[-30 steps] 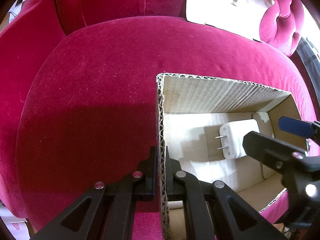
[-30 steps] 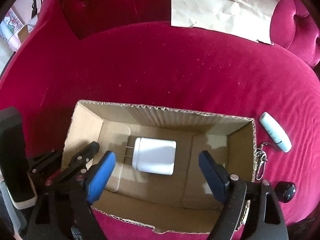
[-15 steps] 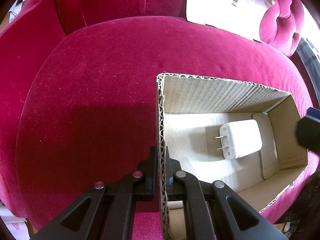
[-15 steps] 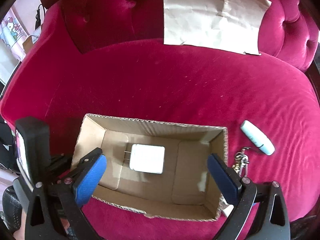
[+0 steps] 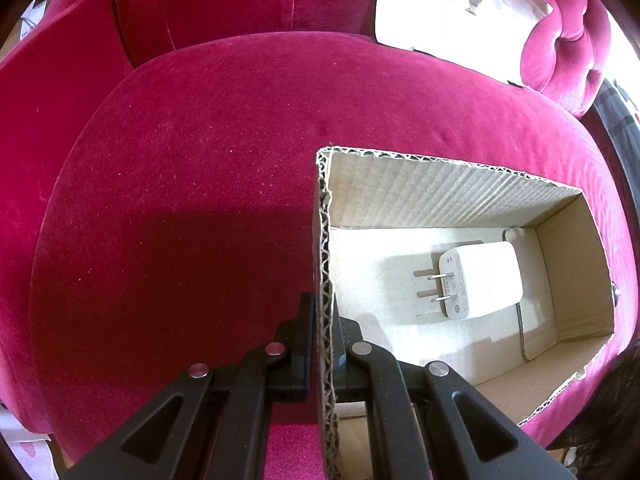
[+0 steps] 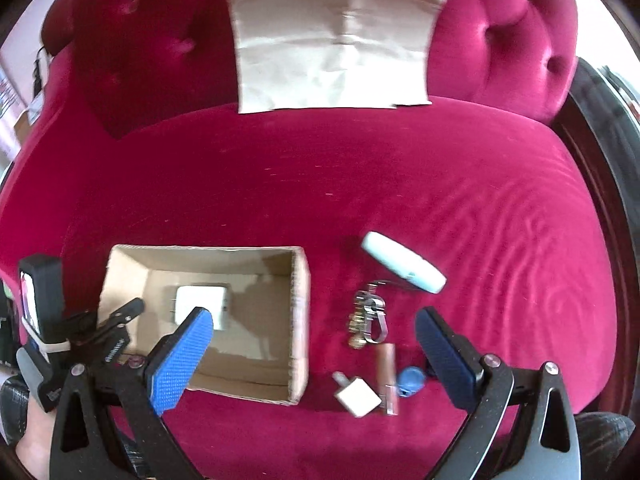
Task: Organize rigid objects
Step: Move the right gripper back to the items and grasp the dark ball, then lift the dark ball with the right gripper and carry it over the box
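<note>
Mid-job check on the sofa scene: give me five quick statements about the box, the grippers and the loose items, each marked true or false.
1. The left gripper is clamped on the box wall. True.
2. The box is empty. False: a white charger lies on its floor.
3. The right gripper holds the keys. False: its jaws are wide open with nothing between the pads, and the keys lie on the sofa.
4. A pale blue tube lies outside the box, beside the keys. True.
5. The small white plug is inside the box. False: it lies on the sofa just outside the box's right wall.
</note>
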Demonstrator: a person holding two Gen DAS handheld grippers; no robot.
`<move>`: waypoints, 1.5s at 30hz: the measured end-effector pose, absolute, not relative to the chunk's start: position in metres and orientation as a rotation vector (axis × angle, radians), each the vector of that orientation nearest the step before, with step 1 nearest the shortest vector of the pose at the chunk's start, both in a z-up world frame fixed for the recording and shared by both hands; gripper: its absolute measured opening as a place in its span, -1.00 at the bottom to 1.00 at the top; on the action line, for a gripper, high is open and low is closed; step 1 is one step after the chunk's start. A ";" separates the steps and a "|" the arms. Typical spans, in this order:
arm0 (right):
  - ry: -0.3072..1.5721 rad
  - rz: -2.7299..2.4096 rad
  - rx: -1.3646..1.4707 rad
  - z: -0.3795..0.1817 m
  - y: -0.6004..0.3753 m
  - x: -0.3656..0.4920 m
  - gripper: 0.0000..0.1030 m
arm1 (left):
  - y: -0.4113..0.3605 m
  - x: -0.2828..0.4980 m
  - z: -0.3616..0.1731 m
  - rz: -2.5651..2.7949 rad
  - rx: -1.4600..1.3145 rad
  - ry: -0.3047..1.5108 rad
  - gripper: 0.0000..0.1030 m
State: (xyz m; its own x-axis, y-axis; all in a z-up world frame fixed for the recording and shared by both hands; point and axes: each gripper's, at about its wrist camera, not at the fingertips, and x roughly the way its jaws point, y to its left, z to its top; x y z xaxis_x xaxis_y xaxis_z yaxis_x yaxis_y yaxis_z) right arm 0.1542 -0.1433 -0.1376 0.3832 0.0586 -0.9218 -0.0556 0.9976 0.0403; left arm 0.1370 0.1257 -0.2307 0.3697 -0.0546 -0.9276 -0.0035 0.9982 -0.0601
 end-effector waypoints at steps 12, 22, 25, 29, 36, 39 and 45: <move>1.169 -0.097 0.043 -0.145 -0.211 0.147 0.99 | 0.125 0.137 -0.230 -0.032 -0.053 1.191 -0.92; 1.257 -0.205 0.106 -0.196 -0.255 0.139 0.99 | 0.125 0.138 -0.230 -0.033 -0.048 1.189 -0.92; 1.279 -0.212 0.110 -0.210 -0.263 0.138 0.99 | 0.125 0.138 -0.230 -0.033 -0.045 1.188 -0.92; 1.314 -0.208 0.138 -0.230 -0.271 0.137 0.99 | 0.124 0.137 -0.229 -0.035 -0.039 1.184 -0.92; 1.331 -0.203 0.166 -0.245 -0.275 0.135 0.92 | 0.122 0.134 -0.229 -0.034 -0.033 1.180 -0.92; 1.327 -0.190 0.164 -0.249 -0.276 0.134 0.56 | 0.121 0.134 -0.229 -0.033 -0.034 1.180 -0.92; 1.318 -0.176 0.141 -0.250 -0.264 0.134 -0.23 | 0.121 0.133 -0.229 -0.033 -0.032 1.179 -0.92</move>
State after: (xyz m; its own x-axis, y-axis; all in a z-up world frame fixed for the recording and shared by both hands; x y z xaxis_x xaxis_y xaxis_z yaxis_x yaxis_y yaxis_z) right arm 0.1338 -0.2645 -0.2500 0.2399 -0.0484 -0.9696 0.2083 0.9781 0.0027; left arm 0.1335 0.1212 -0.2295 0.3814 -0.0426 -0.9234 0.0088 0.9991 -0.0425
